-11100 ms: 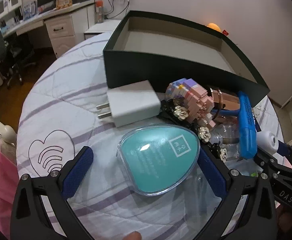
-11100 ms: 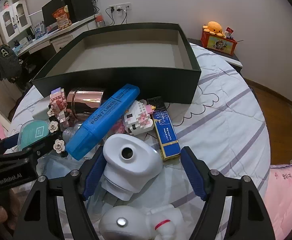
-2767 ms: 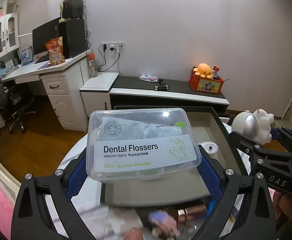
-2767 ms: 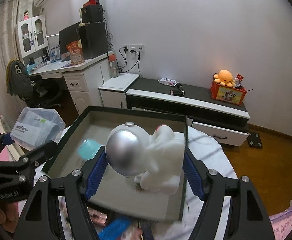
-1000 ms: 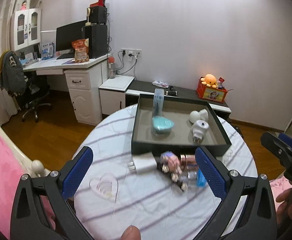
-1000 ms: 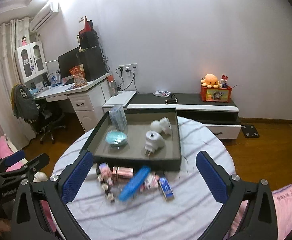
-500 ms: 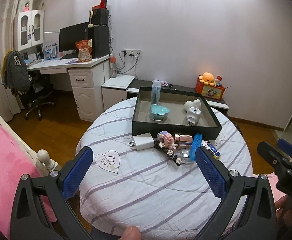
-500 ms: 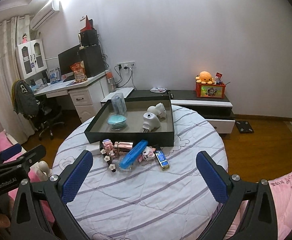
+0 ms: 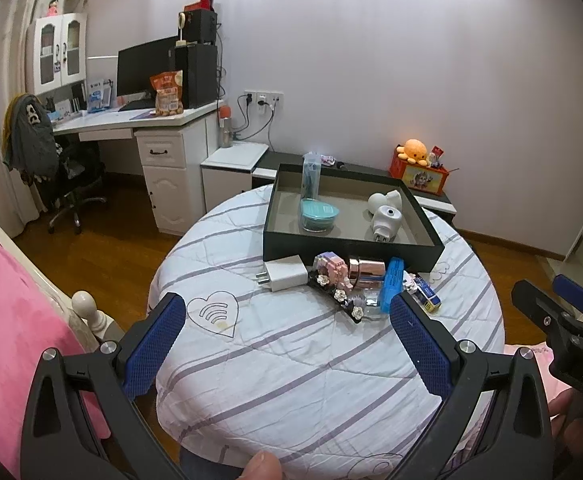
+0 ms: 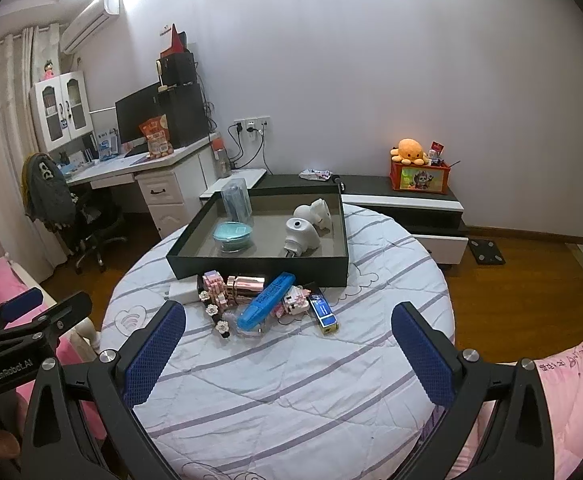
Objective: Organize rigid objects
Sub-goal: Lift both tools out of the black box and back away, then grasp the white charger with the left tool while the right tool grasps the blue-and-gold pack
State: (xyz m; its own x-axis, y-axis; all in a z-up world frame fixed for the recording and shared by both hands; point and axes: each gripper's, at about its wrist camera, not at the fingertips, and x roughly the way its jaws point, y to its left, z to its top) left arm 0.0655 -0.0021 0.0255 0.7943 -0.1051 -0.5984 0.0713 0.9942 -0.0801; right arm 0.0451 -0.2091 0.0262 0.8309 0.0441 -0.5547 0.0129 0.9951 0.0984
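Both grippers pulled back | left gripper [image 9: 287, 336] spread, empty | right gripper [image 10: 287, 338] likewise

flosser box [image 9: 310, 176] and white figure [image 9: 387, 201] now in tray [image 9: 347, 250], both grippers [image 9: 287, 340] emptied, pulled back

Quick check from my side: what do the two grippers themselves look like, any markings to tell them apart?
Both are black frames with silver screws and blue textured pads. The left gripper reads "GenRobot.AI" on its side; the right gripper reads "DAS".
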